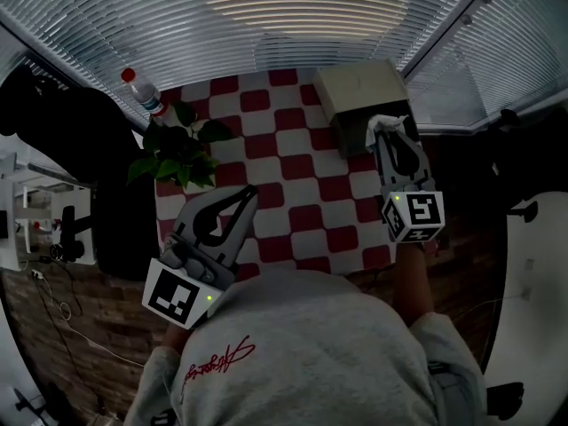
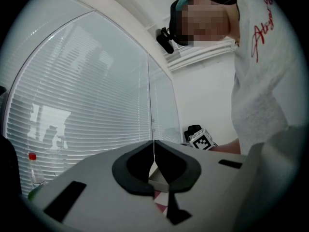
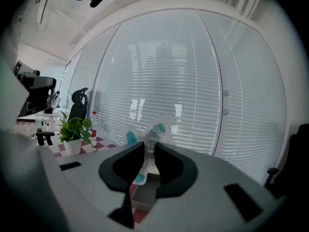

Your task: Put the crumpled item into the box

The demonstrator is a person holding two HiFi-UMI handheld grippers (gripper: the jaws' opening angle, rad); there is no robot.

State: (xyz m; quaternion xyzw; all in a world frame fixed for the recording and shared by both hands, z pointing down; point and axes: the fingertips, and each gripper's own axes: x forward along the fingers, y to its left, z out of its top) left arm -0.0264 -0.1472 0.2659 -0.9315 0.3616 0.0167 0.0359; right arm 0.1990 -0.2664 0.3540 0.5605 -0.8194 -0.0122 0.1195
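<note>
The crumpled item (image 1: 382, 124) is a white wad with pale blue patches, and my right gripper (image 1: 389, 137) is shut on it. It hangs at the dark open front of the beige box (image 1: 355, 87) at the table's far right. In the right gripper view the crumpled item (image 3: 153, 132) sticks up between the jaws of the right gripper (image 3: 149, 148), with the box (image 3: 147, 193) just below. My left gripper (image 1: 246, 197) hovers over the near left of the checkered cloth, shut and empty. The left gripper (image 2: 154, 147) shows its tips touching in its own view.
A red and white checkered cloth (image 1: 293, 193) covers the table. A potted plant (image 1: 177, 153) and a red-capped bottle (image 1: 142, 91) stand at the far left. Window blinds (image 1: 293, 7) run behind the table. A black chair (image 1: 62, 140) stands left of it.
</note>
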